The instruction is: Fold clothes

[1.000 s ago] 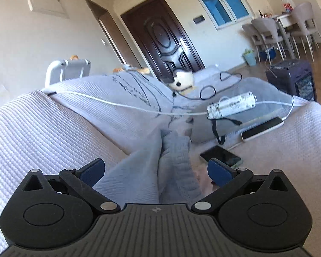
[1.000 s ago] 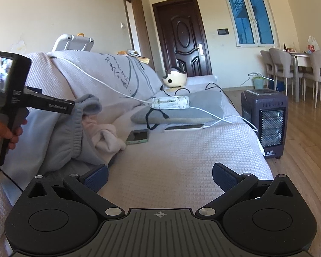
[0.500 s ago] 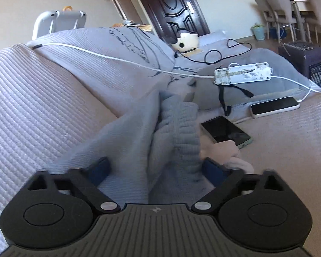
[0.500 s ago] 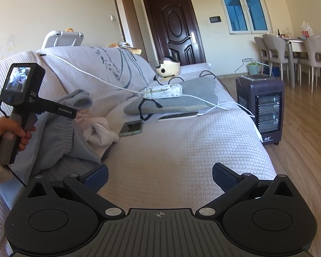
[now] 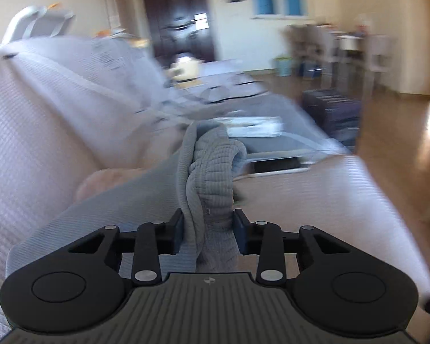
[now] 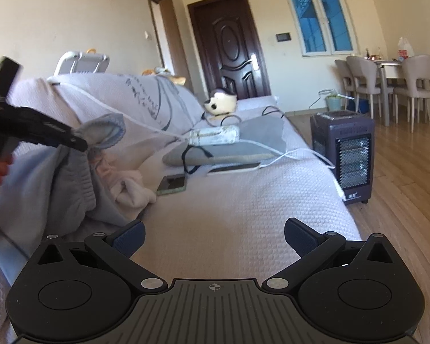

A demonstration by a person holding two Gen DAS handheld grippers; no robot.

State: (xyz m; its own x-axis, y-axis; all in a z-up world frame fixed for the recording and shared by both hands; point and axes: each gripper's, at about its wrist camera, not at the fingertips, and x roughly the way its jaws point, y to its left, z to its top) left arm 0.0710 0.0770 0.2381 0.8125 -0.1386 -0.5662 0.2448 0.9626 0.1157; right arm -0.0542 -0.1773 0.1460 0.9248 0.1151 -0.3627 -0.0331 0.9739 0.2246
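A grey knitted garment [image 5: 212, 172] with a ribbed cuff lies bunched on the sofa. My left gripper [image 5: 207, 229] has its jaws closing on it, both pads pressing a thick fold of the cloth, which rises between the fingers. In the right wrist view the left gripper [image 6: 81, 144] lifts the grey garment [image 6: 80, 172] off the sofa's left side, a hand holding its handle. A pale pink garment [image 6: 134, 189] lies under and beside it. My right gripper [image 6: 213, 236] stands open above the sofa seat, nothing between its fingers.
The sofa [image 6: 243, 215] has a white textured cover. On it lie a phone [image 6: 173, 185], a second phone [image 6: 233, 169], a power strip [image 6: 215, 139] with cables on a grey cushion [image 6: 243, 146]. A dark heater [image 6: 344, 154] stands on the wooden floor at right.
My left gripper's jaws have closed from wide open onto the grey garment and lifted it upward. The left view has swung and blurred. The right gripper has stayed open in place.
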